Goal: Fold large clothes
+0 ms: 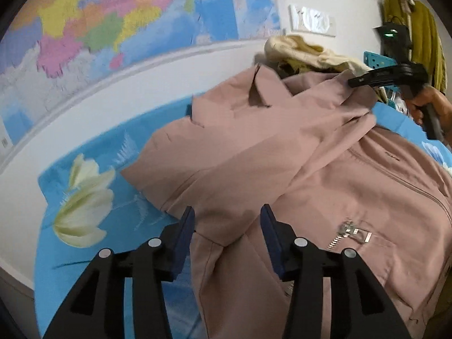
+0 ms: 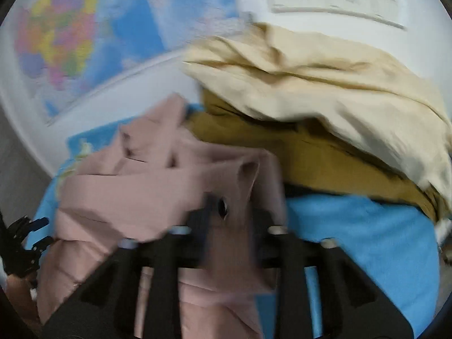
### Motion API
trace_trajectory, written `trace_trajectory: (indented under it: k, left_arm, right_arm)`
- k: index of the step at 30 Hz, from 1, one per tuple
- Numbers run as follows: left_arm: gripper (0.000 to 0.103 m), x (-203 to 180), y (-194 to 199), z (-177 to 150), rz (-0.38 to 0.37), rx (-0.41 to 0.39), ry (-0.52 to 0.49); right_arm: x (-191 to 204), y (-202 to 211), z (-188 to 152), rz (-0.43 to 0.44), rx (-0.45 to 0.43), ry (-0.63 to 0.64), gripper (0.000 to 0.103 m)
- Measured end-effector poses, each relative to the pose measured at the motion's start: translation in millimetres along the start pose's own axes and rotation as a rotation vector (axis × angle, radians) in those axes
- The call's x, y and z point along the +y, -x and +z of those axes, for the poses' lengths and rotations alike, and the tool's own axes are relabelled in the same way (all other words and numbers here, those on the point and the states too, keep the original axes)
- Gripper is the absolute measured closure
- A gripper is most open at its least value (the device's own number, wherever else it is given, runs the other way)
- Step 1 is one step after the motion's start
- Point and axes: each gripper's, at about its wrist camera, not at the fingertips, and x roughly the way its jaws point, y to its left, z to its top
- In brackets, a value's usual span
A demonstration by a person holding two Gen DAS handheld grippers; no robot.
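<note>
Straight ahead of the left gripper (image 1: 227,220), the pink jacket (image 1: 296,163) lies spread on the blue floral sheet (image 1: 93,158), sleeve folded across the chest, zip toward the right. Left jaws half open, nothing pinched, fabric just below and beyond the tips. Right gripper (image 2: 234,214) sits over the far collar end; pic's blurred, jaws partly apart w/ pink cloth between, can't tell if it's pinched. Jacket's long axis runs from the left jaws toward the right ones, so the left is nearer the hem.
</note>
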Motion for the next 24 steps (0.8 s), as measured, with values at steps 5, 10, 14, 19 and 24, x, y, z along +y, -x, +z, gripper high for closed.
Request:
trace_trajectory:
  k: [5,10,14,19,24]
  left_arm:
    - [0.088,14,-12,-12,-0.031,0.045,0.055]
    - [0.094,10,0,-21,-0.057,0.022,0.063]
    - [0.094,6,4,-27,-0.037,0.049,0.039]
    - [0.079,2,28,-15,-0.05,-0.036,0.015]
    - [0.047,-15,20,17,-0.047,-0.109,-0.041]
  right_arm:
    - [65,35,1,0.183,-0.089,0.223,0.059]
    - [157,-1,-16,0.358,0.007,0.503,0.055]
    - [196,-57,-40,0.385,0.161,0.622,0.06]
    - [179,-82,-57,0.423,0.247,0.541,0.097]
    - [162,-53,-57,0.42,0.206,0.549,0.069]
